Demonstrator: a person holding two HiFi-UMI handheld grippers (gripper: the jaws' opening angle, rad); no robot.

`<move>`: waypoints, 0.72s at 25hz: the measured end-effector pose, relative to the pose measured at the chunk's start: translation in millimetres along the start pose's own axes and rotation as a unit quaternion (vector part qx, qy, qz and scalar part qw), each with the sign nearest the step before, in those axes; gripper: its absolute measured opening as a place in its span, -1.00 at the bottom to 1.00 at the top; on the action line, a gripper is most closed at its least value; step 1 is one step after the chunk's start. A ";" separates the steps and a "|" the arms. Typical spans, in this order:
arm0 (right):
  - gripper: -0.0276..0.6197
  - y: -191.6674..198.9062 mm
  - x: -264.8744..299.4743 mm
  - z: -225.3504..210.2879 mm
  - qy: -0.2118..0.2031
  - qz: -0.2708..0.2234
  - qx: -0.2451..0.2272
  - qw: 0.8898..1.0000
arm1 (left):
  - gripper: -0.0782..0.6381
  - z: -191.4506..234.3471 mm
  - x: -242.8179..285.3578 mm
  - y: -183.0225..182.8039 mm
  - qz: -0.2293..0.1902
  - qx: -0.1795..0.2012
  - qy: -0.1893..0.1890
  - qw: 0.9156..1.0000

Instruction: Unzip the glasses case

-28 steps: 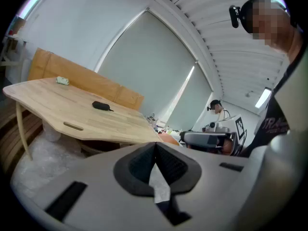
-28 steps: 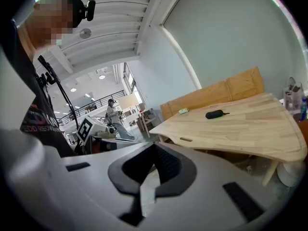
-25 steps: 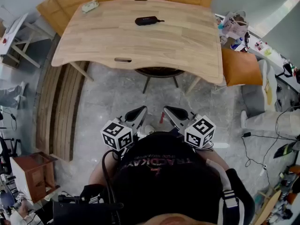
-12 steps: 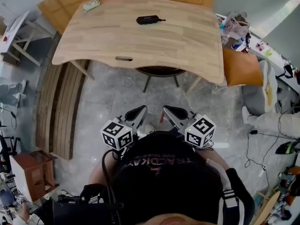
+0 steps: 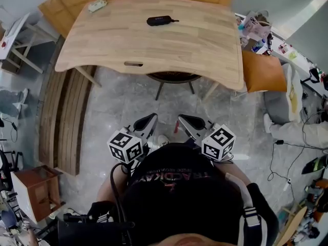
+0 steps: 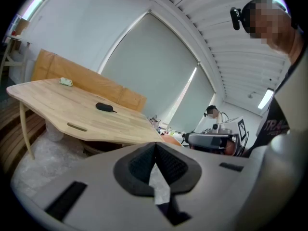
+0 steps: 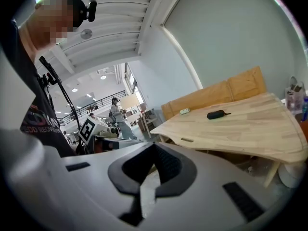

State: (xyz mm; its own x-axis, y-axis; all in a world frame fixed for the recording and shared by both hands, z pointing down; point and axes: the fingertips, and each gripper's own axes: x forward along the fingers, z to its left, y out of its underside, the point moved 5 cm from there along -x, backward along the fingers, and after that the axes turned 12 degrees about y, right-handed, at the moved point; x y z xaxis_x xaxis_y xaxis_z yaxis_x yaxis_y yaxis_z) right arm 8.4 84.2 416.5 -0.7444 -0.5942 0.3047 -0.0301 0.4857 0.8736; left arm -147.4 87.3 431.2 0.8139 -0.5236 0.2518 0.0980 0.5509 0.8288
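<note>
Wooden table bears the black glasses case, while left gripper and right gripper have jaws clenched together.

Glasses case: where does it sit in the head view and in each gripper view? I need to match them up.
Head view: glasses case, top centre, on the wooden table.
Left gripper view: glasses case, left of centre, mid-height.
Right gripper view: glasses case, right of centre, mid-height.
Shared landmark: the slot cut near the table's front edge.
</note>
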 end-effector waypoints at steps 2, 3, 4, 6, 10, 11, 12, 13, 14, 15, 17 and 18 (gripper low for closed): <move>-0.86 -1.2 0.0 -1.4 0.003 -0.002 0.000 1.000 | -0.75 0.7 -0.4 -0.8 -0.002 0.000 -0.001 1.000; -0.86 -1.9 0.1 -2.0 0.005 -0.003 0.000 1.000 | -0.75 0.8 -0.3 -1.1 -0.002 0.001 -0.001 1.000; -0.86 -2.7 0.3 -2.4 0.006 -0.004 0.000 1.000 | -0.75 0.8 -0.1 -1.5 -0.003 0.002 -0.001 1.000; -0.87 -4.6 0.7 -2.6 0.007 -0.005 -0.001 1.000 | -0.75 0.9 0.5 -2.7 -0.002 0.005 -0.001 1.000; -0.86 -5.6 2.1 -1.6 0.009 -0.006 -0.004 1.000 | -0.74 2.1 0.2 -3.9 -0.003 0.009 0.000 1.000; -0.86 -5.2 2.3 -1.1 0.009 -0.006 -0.004 1.000 | -0.75 2.4 -0.5 -3.4 -0.003 0.009 0.001 1.000; -0.87 -4.8 2.4 -0.7 0.010 -0.006 -0.004 1.000 | -0.75 2.7 -1.2 -2.9 -0.003 0.009 0.001 1.000; -0.87 -4.6 2.5 -0.3 0.011 -0.007 -0.004 1.000 | -0.75 2.9 -2.0 -2.5 -0.003 0.009 0.001 1.000; -0.86 -4.6 2.6 0.0 0.012 -0.007 -0.004 1.000 | -0.75 3.2 -2.6 -2.5 -0.003 0.009 0.002 1.000; -0.86 -4.9 2.9 0.0 0.013 -0.007 -0.003 1.000 | -0.75 3.6 -3.1 -2.8 -0.003 0.010 0.002 1.000; -0.87 -5.4 3.8 0.0 0.015 -0.007 -0.003 1.000 | -0.74 4.8 -4.4 -3.8 -0.004 0.010 0.002 1.000; -0.87 -5.6 4.5 0.3 0.016 -0.007 -0.002 1.000 | -0.75 5.4 -5.3 -4.2 -0.004 0.010 0.002 1.000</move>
State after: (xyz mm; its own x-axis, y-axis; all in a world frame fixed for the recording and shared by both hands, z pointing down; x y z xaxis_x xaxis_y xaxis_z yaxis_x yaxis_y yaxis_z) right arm 5.0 79.0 412.9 -0.7221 -0.6215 0.3039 -0.0381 0.4743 0.8795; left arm -155.3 84.2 429.1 0.8155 -0.5254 0.2426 0.0931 0.5329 0.8411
